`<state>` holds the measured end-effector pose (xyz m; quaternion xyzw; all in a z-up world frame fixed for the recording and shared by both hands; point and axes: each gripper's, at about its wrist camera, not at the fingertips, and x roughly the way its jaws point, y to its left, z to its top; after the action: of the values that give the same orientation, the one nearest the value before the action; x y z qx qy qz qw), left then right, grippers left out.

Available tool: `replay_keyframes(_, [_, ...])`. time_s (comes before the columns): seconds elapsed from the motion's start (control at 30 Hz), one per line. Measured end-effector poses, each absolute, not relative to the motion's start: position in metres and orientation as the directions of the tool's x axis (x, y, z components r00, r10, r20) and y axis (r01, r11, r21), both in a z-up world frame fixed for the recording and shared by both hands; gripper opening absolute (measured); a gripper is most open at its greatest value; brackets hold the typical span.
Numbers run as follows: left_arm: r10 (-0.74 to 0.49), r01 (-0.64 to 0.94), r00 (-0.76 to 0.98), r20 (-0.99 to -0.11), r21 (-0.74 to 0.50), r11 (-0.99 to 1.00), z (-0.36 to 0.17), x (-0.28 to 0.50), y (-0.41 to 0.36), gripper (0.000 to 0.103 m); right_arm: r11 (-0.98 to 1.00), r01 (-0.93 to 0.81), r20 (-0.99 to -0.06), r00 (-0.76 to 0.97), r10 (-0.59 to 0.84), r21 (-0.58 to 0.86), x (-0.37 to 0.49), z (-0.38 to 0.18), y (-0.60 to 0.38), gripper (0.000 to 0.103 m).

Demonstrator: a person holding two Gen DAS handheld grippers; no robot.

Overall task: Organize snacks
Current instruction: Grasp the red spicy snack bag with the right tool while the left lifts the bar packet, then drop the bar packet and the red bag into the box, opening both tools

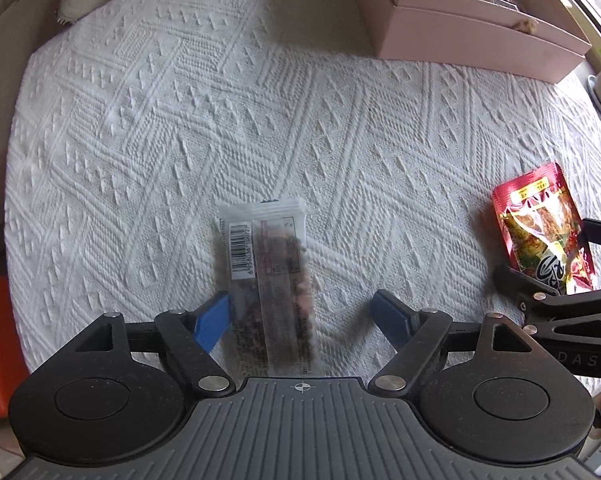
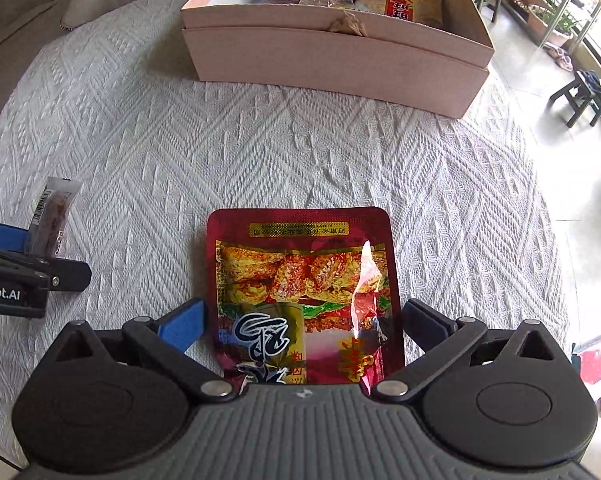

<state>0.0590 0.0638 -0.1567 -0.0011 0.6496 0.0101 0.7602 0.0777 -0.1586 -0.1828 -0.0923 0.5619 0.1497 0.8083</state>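
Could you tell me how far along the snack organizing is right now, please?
Mostly done, it seems: the pink box already holds several snack packets. In hand: nothing is gripped yet. The left gripper stands with open jaws around the clear snack bar, and the right gripper with open jaws around the red pouch. Left: both still lie on the white tablecloth and need moving into the box.

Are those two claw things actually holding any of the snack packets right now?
No. Both stand open: the left gripper straddles the clear barcoded packet, the right gripper straddles the red pouch, both lying on the white cloth.
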Motion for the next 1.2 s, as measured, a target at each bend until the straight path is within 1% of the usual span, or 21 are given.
replay_keyframes(0.07, [0.01,-0.032,0.157,-0.987,0.005,0.999,-0.156,0.059,0.066,0.083,0.937,-0.348,-0.929,0.341,0.144,0.018,0.074,-0.183,-0.16,0.103])
replay_keyframes(0.1, [0.009,-0.041,0.162,-0.987,0.002,0.999,-0.155,0.059,0.068,0.079,0.936,-0.351,-0.927,0.346,0.146,0.017,0.072,-0.183,-0.161,0.103])
replay_keyframes(0.17, [0.016,-0.069,0.177,-0.984,0.004,0.998,-0.152,0.056,0.072,0.068,0.936,-0.351,-0.926,0.349,0.147,0.016,0.07,-0.182,-0.162,0.103])
replay_keyframes(0.2, [0.019,-0.085,0.186,-0.982,0.003,0.996,-0.15,0.055,0.076,0.057,0.936,-0.351,-0.926,0.347,0.146,0.016,0.07,-0.182,-0.163,0.103])
replay_keyframes(0.23, [0.023,-0.106,0.194,-0.981,0.002,0.994,-0.149,0.053,0.081,0.044,0.936,-0.352,-0.927,0.345,0.145,0.015,0.071,-0.182,-0.163,0.103])
replay_keyframes(0.27, [0.013,-0.126,0.199,-0.98,-0.012,0.992,-0.147,0.052,0.086,0.042,0.935,-0.353,-0.929,0.342,0.144,0.015,0.071,-0.182,-0.162,0.103])
replay_keyframes(0.4, [-0.043,-0.198,0.21,-0.977,-0.085,0.976,-0.145,0.044,0.103,0.04,0.927,-0.375,-0.935,0.323,0.144,0.014,0.073,-0.18,-0.161,0.103])
replay_keyframes(0.53, [-0.059,-0.171,0.241,-0.969,-0.103,0.98,-0.13,0.033,0.095,0.04,0.923,-0.384,-0.942,0.299,0.152,0.027,0.075,-0.178,-0.164,0.103])
replay_keyframes(0.73, [-0.114,-0.135,0.23,-0.966,-0.148,0.98,-0.124,0.024,0.078,0.04,0.927,-0.36,-0.938,0.272,0.215,0.108,0.069,-0.173,-0.179,0.103])
replay_keyframes(0.77, [-0.119,-0.134,0.226,-0.967,-0.152,0.979,-0.124,0.023,0.077,0.04,0.926,-0.364,-0.938,0.276,0.207,0.098,0.068,-0.174,-0.179,0.101])
replay_keyframes(0.83, [-0.125,-0.129,0.219,-0.968,-0.156,0.979,-0.125,0.022,0.071,0.04,0.921,-0.387,-0.938,0.297,0.177,0.051,0.065,-0.172,-0.173,0.094])
replay_keyframes(0.87, [-0.128,-0.126,0.22,-0.967,-0.158,0.979,-0.124,0.022,0.068,0.04,0.913,-0.407,-0.938,0.301,0.17,0.035,0.063,-0.17,-0.17,0.093])
replay_keyframes(0.9, [-0.13,-0.123,0.221,-0.966,-0.16,0.979,-0.123,0.023,0.066,0.04,0.908,-0.418,-0.937,0.303,0.174,0.033,0.061,-0.168,-0.168,0.087])
replay_keyframes(0.97, [-0.142,-0.115,0.227,-0.963,-0.171,0.978,-0.119,0.024,0.062,0.04,0.907,-0.418,-0.936,0.301,0.182,0.042,0.059,-0.159,-0.169,0.081])
replay_keyframes(1.07, [-0.166,-0.091,0.28,-0.945,-0.198,0.976,-0.098,0.028,0.054,0.04,0.922,-0.377,-0.926,0.308,0.218,0.091,0.057,-0.136,-0.181,0.08])
replay_keyframes(1.2, [-0.221,-0.05,0.406,-0.887,-0.263,0.963,-0.044,0.048,0.047,0.04,0.932,-0.341,-0.905,0.35,0.243,0.119,0.052,-0.095,-0.203,0.079])
